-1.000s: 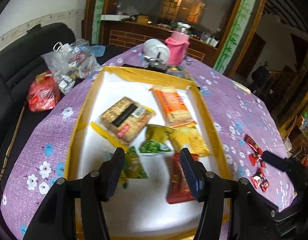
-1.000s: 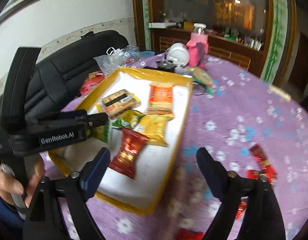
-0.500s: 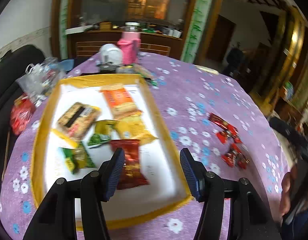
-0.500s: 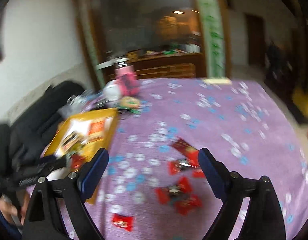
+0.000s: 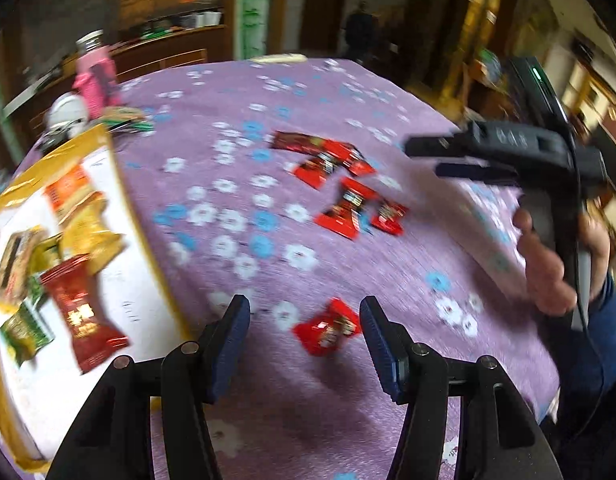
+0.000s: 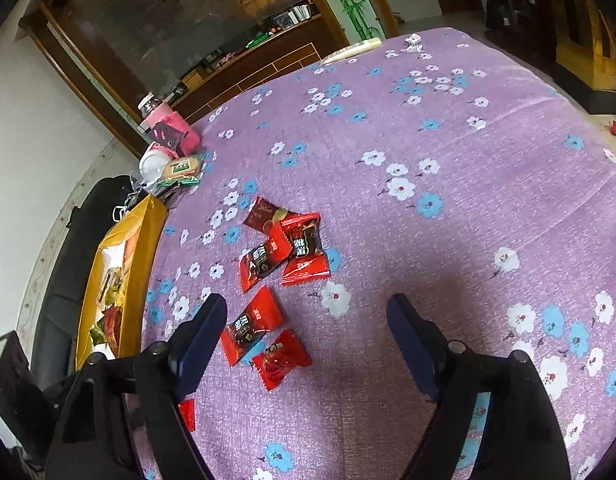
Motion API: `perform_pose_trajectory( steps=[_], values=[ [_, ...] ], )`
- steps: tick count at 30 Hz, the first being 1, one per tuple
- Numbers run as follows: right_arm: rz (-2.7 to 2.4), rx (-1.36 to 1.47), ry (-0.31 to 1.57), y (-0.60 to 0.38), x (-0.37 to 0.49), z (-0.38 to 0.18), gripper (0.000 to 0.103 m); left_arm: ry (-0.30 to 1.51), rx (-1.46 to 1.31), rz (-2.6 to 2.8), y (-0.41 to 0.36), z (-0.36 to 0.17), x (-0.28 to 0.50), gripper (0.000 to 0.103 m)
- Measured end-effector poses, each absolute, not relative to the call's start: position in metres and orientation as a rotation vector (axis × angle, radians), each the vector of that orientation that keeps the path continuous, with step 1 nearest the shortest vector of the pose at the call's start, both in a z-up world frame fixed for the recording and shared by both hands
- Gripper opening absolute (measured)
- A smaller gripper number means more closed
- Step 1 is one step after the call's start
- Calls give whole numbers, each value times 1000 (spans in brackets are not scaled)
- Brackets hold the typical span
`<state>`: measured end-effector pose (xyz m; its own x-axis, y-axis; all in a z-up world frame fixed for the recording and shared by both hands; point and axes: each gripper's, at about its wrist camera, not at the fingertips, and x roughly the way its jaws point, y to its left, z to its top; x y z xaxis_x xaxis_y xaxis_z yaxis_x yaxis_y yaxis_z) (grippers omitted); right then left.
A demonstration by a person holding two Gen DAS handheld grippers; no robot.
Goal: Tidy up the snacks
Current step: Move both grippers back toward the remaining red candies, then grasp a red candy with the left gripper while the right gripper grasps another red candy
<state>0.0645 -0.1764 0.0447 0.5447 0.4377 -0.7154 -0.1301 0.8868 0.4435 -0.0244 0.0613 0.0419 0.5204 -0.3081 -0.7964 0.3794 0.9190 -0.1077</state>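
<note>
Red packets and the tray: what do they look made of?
Red packets: likely glossy plastic film, going by the shine and crimped ends. Tray: probably card or board, yellow rim and matte white floor; the blur leaves it unsure.

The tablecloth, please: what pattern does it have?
Purple tablecloth with white and blue flowers, clearest in the right wrist view.

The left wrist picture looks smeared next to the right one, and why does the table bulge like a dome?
Left wrist view: motion blur smears the red candies and the yellow tray, while the tongs stay sharp. Right wrist view: crisp, wrapper print on the candies shows. Both views: the fisheye lens bends the purple tablecloth into a dome and darkens the corners.
</note>
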Motion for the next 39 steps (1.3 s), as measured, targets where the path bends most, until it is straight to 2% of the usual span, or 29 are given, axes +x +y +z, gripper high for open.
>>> perform_pose_trajectory(
  steps=[2,3,4,8,13,15,16,18,19,21,28,31,33,35,37,39],
  values=[
    [367,357,944,-174,64,44,73,942,109,-430,54,38,-26,56],
    [378,346,950,-171,63,44,64,947,120,-437,50,36,-26,52],
    [385,338,954,-168,63,43,60,956,138,-440,46,33,-25,50],
    [416,293,953,-157,57,44,54,974,177,-439,43,24,-23,46],
    [436,242,963,-148,54,43,36,988,236,-421,37,14,-23,46],
    [433,217,981,-144,55,40,33,980,231,-421,37,14,-23,46],
    [433,202,989,-142,55,39,27,975,228,-419,36,13,-22,46],
    [425,171,1001,-137,55,36,22,967,215,-407,37,13,-20,45],
    [425,158,1004,-135,54,35,22,965,198,-391,38,13,-17,43],
    [436,136,1010,-131,53,33,22,963,176,-360,40,14,-12,32],
    [435,82,1032,-123,52,27,22,965,186,-334,41,14,-14,33],
    [431,33,1022,-117,49,27,22,974,190,-361,43,14,-21,43],
    [414,-21,1007,-111,46,27,23,979,194,-381,44,13,-24,56],
    [404,-54,1006,-108,45,27,26,973,209,-398,43,13,-29,59],
    [380,-89,1011,-105,46,23,32,961,225,-402,42,12,-33,60],
    [370,-107,1004,-104,45,23,33,960,216,-404,43,12,-32,59]
  ],
)
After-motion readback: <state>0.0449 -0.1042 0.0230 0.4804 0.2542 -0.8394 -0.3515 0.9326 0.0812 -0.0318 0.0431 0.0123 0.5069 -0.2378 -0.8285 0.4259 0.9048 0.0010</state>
